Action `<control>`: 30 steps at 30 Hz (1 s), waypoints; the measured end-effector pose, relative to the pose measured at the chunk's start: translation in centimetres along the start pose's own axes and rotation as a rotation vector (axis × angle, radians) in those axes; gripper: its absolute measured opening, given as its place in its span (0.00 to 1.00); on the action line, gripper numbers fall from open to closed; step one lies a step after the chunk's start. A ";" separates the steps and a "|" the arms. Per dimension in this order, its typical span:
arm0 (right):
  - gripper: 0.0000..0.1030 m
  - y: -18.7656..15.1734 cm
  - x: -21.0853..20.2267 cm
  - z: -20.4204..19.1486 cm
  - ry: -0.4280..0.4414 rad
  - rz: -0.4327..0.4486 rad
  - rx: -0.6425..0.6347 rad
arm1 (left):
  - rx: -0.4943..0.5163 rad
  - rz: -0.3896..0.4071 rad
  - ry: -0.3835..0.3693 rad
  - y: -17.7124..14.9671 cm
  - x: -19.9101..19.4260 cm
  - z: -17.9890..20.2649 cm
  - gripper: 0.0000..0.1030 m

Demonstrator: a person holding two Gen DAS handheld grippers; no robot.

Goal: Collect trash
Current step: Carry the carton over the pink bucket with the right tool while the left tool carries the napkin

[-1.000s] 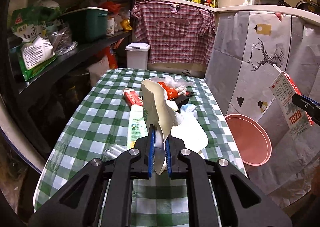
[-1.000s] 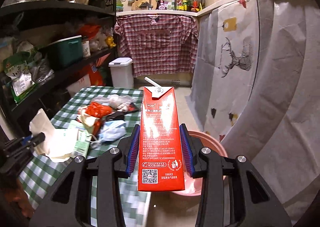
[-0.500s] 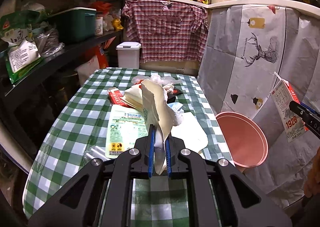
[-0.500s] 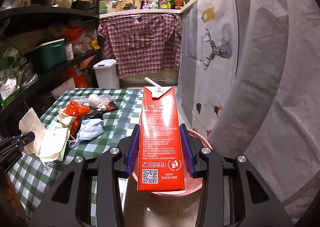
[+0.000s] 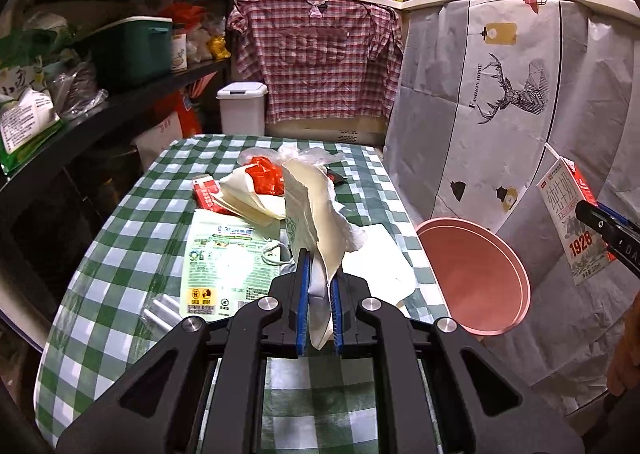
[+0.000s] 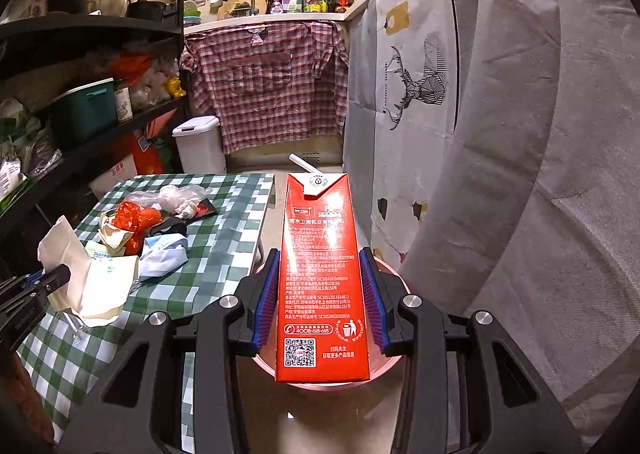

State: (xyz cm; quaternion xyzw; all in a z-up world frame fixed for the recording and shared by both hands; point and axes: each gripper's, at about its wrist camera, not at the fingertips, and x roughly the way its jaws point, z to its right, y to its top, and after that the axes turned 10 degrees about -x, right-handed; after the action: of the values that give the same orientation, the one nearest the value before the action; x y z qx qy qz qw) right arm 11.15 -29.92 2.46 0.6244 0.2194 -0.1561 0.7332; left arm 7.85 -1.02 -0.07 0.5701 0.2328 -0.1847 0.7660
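Upright between the blue pads of the right gripper (image 6: pixel 320 296) stands a red milk carton (image 6: pixel 320 278), pinched on both narrow sides and hanging over a pink basin (image 5: pixel 472 274) on the floor just beside the table. Its red panel carries small white Chinese print, a phone line reading 4008-618-618, a bin pictogram and a QR code; a white straw (image 6: pixel 301 163) pokes from the top. Seen from the left wrist, the carton's white face shows large Chinese characters and "1928".

Pressed nearly together, the left gripper (image 5: pixel 319 294) nips a cream paper bag (image 5: pixel 310 209) with crumpled white tissue, held above the green-checked tablecloth (image 5: pixel 120 254). Under it lies a flat green and white wrapper (image 5: pixel 224 266) whose print is too small to read. Farther along the table sits a heap of trash: orange-red plastic (image 5: pixel 266 175), a red box (image 5: pixel 206 193), clear film and a blue face mask (image 6: pixel 164 254).

Beyond the table stand a white lidded bin (image 5: pixel 241 109) and a hanging plaid shirt (image 5: pixel 316 57). To the right, a grey cloth printed with a stag and "FASHION HOME" (image 5: pixel 508 93) drapes the counter. Dark shelves (image 5: pixel 120 93) to the left hold a green tub and food packets.
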 end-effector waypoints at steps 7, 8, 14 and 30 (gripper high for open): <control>0.39 -0.1 0.3 0.7 -0.004 0.002 0.017 | 0.021 -0.002 -0.022 1.4 0.3 1.3 0.09; 0.39 -0.1 0.4 0.9 -0.006 0.001 0.021 | 0.025 -0.008 -0.024 1.6 0.4 1.5 0.09; 0.39 -0.3 1.0 1.8 -0.024 -0.020 0.049 | 0.050 -0.039 -0.058 2.6 1.5 3.1 0.09; 0.39 -0.5 3.3 2.8 -0.049 -0.057 0.071 | 0.065 -0.076 -0.193 2.5 6.3 8.9 0.09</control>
State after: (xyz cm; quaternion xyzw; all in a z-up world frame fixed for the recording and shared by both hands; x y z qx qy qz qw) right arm 14.05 -32.60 0.70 0.6395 0.2132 -0.1999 0.7110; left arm 15.69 -8.96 0.44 0.5647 0.1733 -0.2753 0.7584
